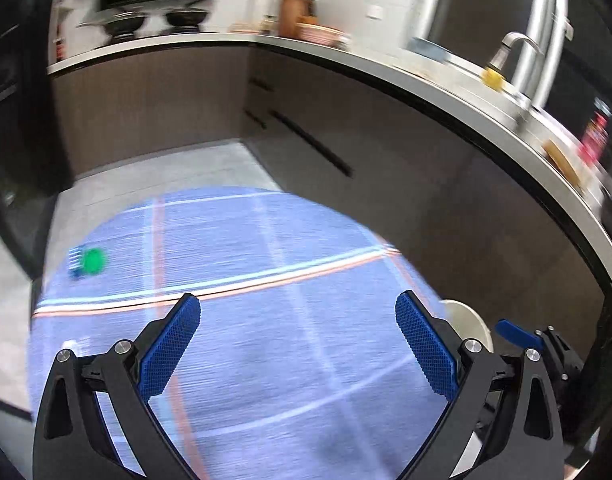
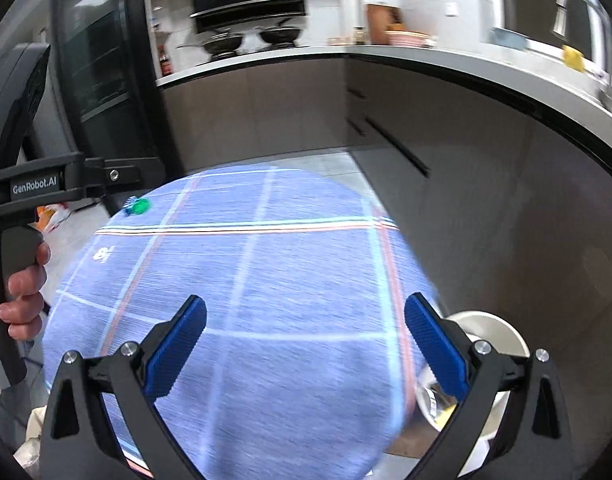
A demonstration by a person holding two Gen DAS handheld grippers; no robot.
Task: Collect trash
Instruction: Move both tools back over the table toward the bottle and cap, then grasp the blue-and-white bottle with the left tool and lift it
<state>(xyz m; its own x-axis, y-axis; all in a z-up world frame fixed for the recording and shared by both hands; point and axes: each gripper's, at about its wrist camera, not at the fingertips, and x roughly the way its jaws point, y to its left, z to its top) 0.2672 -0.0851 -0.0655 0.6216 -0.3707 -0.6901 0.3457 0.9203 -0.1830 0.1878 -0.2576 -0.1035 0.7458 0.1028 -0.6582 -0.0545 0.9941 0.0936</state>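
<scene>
A small green and blue piece of trash (image 1: 89, 261) lies on the far left part of a round table under a blue checked cloth (image 1: 289, 360). My left gripper (image 1: 297, 300) hovers open over the cloth's near side, nothing between its fingers. In the right wrist view the same green piece (image 2: 137, 206) sits at the cloth's (image 2: 265, 320) far left edge. My right gripper (image 2: 306, 302) is open and empty above the near side. A white bin (image 2: 490, 326) stands low on the right beside the table, with something shiny inside.
A curved kitchen counter (image 1: 386, 68) with dark cabinets wraps around the back and right, with a tap (image 2: 574, 4) and pans (image 2: 225, 42) on it. A person's hand (image 2: 21, 292) grips the left gripper's handle (image 2: 37, 186). An orange packet (image 2: 51, 216) lies on the floor.
</scene>
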